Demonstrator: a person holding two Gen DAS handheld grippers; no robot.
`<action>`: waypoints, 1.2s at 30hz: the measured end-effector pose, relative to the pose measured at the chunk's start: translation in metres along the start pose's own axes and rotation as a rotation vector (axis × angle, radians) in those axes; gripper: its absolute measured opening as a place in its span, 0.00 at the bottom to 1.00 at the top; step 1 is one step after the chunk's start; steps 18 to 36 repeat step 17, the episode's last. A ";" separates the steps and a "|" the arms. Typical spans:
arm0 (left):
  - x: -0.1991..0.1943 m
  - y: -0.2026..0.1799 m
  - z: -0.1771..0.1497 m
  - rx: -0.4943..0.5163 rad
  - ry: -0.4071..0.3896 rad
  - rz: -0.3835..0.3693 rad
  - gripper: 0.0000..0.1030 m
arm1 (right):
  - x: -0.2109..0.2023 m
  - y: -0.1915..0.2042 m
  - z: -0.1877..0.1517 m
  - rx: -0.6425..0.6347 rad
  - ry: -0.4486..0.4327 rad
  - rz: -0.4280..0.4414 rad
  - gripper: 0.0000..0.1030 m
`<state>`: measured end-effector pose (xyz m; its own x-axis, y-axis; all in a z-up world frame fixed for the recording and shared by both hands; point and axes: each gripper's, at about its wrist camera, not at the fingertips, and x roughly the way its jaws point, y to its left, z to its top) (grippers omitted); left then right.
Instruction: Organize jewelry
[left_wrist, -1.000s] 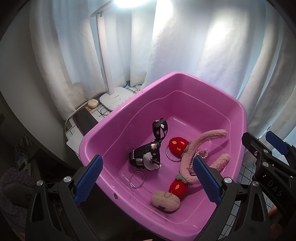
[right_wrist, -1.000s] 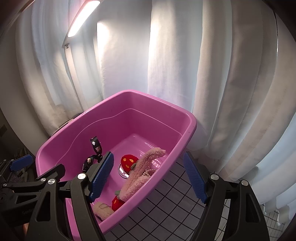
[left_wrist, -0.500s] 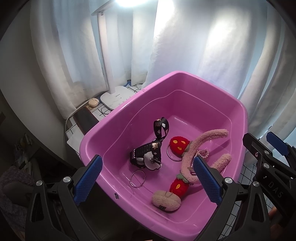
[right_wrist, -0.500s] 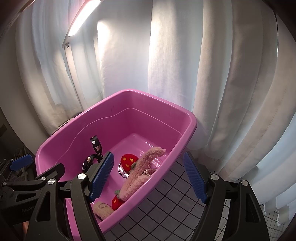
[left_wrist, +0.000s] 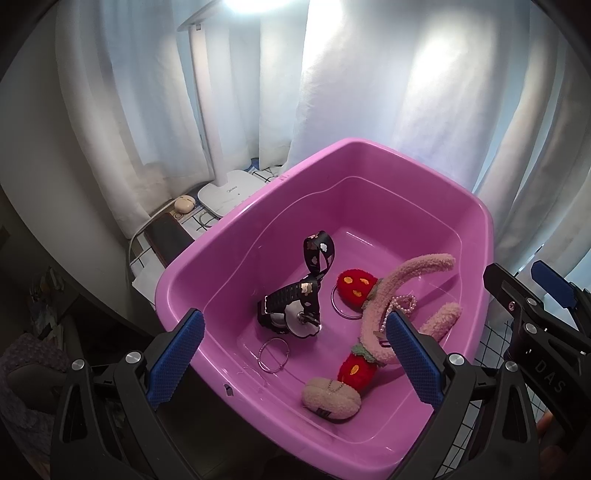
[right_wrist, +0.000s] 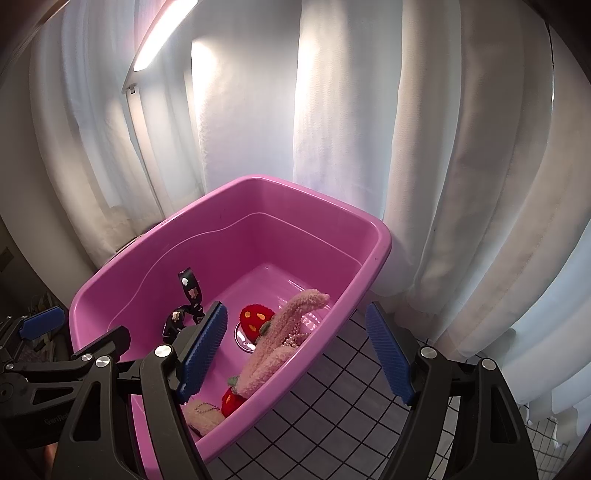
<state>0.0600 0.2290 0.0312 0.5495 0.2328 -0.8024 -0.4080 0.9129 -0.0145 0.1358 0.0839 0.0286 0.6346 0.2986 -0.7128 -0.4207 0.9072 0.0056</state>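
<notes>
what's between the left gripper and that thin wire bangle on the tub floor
Nothing visible. The left gripper hangs open over the tub's near rim, and the wire bangle lies bare below it, with the black watch just behind.

a lamp (left_wrist: 255, 3) glares blown-out white at the top of the left wrist view and shines as a bright strip in the right. curtains (right_wrist: 343, 129) glow unevenly. corners fall dark, edges bend with fisheye distortion; focus is sharp.
</notes>
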 end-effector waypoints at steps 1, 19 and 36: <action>0.000 0.000 0.000 0.001 0.000 -0.001 0.94 | 0.000 0.000 0.000 0.000 0.000 -0.001 0.72; 0.005 0.001 -0.001 -0.010 0.016 0.001 0.94 | 0.002 0.000 0.000 0.007 0.005 -0.002 0.72; 0.005 0.001 -0.001 -0.010 0.016 0.001 0.94 | 0.002 0.000 0.000 0.007 0.005 -0.002 0.72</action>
